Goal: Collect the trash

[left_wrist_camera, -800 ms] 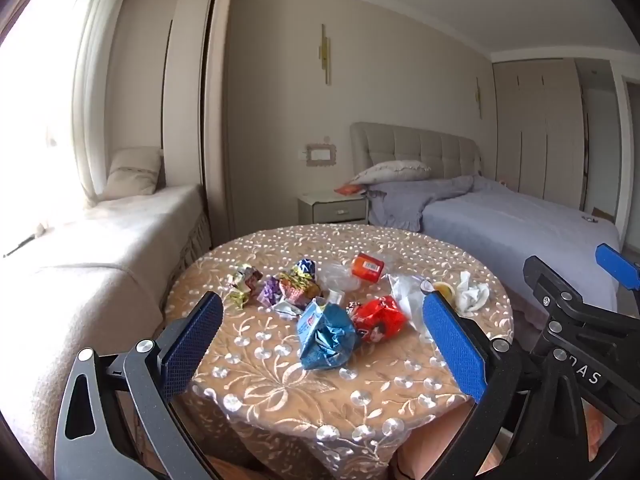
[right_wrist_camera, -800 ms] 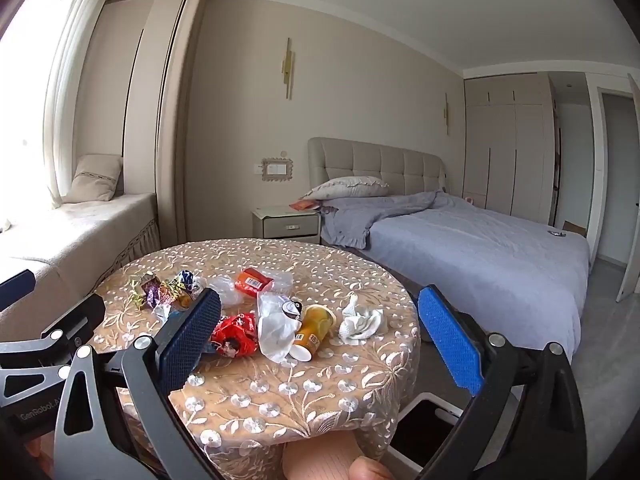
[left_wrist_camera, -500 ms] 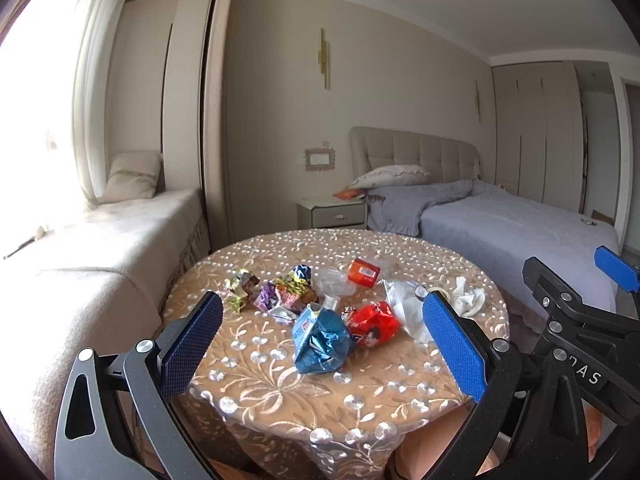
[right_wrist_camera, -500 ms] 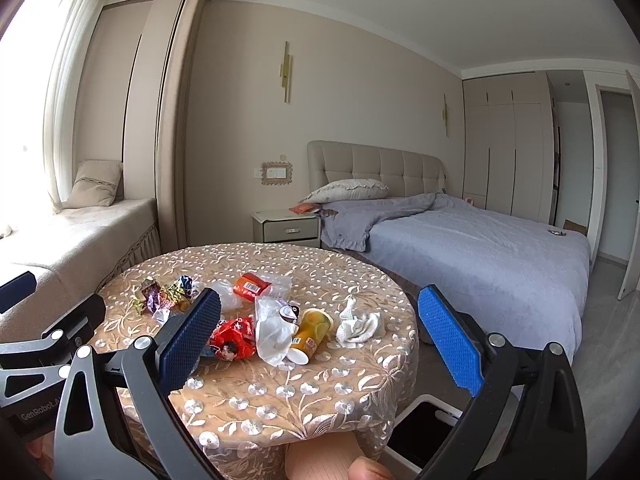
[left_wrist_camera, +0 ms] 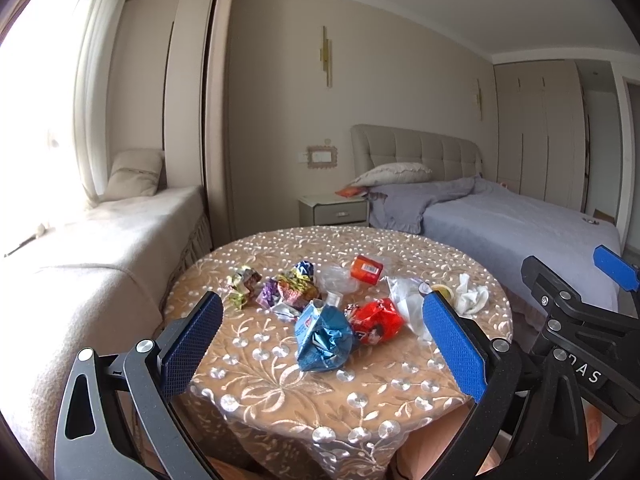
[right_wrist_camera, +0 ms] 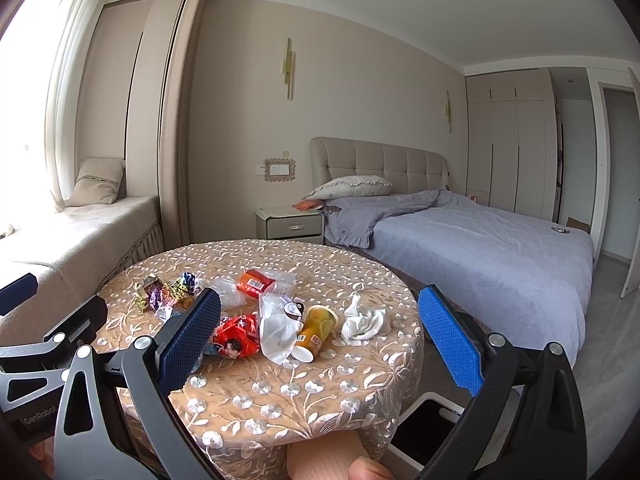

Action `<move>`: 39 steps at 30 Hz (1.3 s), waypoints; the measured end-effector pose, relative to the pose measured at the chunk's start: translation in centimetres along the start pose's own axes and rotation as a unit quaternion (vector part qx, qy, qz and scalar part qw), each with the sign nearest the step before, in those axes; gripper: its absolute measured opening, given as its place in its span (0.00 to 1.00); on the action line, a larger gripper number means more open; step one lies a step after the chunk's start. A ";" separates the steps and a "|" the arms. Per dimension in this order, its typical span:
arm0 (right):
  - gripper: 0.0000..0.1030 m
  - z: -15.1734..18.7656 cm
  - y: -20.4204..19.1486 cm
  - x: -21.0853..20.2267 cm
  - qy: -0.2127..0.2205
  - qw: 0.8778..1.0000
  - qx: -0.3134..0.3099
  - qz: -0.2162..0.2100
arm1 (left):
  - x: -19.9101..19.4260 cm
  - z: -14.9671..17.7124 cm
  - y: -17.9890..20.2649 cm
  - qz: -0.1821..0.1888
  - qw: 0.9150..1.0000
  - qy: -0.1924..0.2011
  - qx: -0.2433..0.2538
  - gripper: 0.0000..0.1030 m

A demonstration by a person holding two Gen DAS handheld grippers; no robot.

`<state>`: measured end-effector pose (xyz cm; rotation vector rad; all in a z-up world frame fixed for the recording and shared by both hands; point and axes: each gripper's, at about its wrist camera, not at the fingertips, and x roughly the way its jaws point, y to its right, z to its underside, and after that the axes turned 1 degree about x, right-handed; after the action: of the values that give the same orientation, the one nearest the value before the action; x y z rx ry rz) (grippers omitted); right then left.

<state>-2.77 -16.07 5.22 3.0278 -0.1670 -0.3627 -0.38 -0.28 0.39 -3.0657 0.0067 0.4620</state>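
1. Trash sits mid-table on the round table [left_wrist_camera: 280, 384], left to right: candy wrappers [left_wrist_camera: 244, 286], blue bag [left_wrist_camera: 322, 338], red wrapper [left_wrist_camera: 376, 320], orange cup [right_wrist_camera: 316, 330], white tissue [right_wrist_camera: 364, 322].
2. Left gripper [left_wrist_camera: 322, 350]: jaws wide, empty, near table edge.
3. Right gripper [right_wrist_camera: 318, 340]: jaws wide, empty.
4. Bed [right_wrist_camera: 480, 248] far right.

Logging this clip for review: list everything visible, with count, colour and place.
round table: 1, beige embroidered cloth, centre
blue wrapper: 1, blue, near table edge
red wrapper: 1, red, right of the blue one
orange cup: 1, tipped over
white tissue: 1, table right
orange can: 1, lying among clear plastic
candy wrappers: several, mixed colours, table left
bed: 1, grey-blue cover
nightstand: 1, beside bed
bin: 1, white, dark inside, floor
left gripper: open
right gripper: open
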 end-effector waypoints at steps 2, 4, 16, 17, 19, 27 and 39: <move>0.96 0.0 -0.1 0.0 0.001 1.000 -0.001 0.001 | 0.1 -0.1 -0.1 -0.001 1.000 -0.001 -0.002 0.95; 0.96 0.0 -0.2 0.0 0.001 1.000 -0.001 0.001 | 0.1 -0.1 -0.1 -0.002 1.000 -0.003 -0.003 0.95; 0.96 -0.1 0.0 1.1 -0.008 1.000 0.004 -0.010 | 1.2 0.1 -0.1 -0.009 1.000 0.007 -0.021 0.95; 0.96 -0.1 0.1 1.4 -0.011 1.000 0.005 -0.012 | 1.3 0.1 -0.1 -0.011 1.000 0.007 -0.021 0.95; 0.96 0.0 0.3 1.8 -0.015 1.000 0.008 -0.017 | 1.8 0.1 0.0 -0.010 0.999 0.004 -0.031 0.95; 0.96 0.3 1.0 3.7 -0.019 0.999 0.015 -0.031 | 3.7 0.5 0.3 -0.009 1.000 0.002 -0.030 0.95; 0.96 2.7 3.0 9.9 -0.089 0.994 0.032 -0.055 | 9.5 2.9 1.4 -0.026 0.998 -0.053 -0.009 0.95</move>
<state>5.82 -20.46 0.67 3.0736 -0.0229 -0.6483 7.80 -1.57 -5.24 -3.0458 -0.0805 0.6237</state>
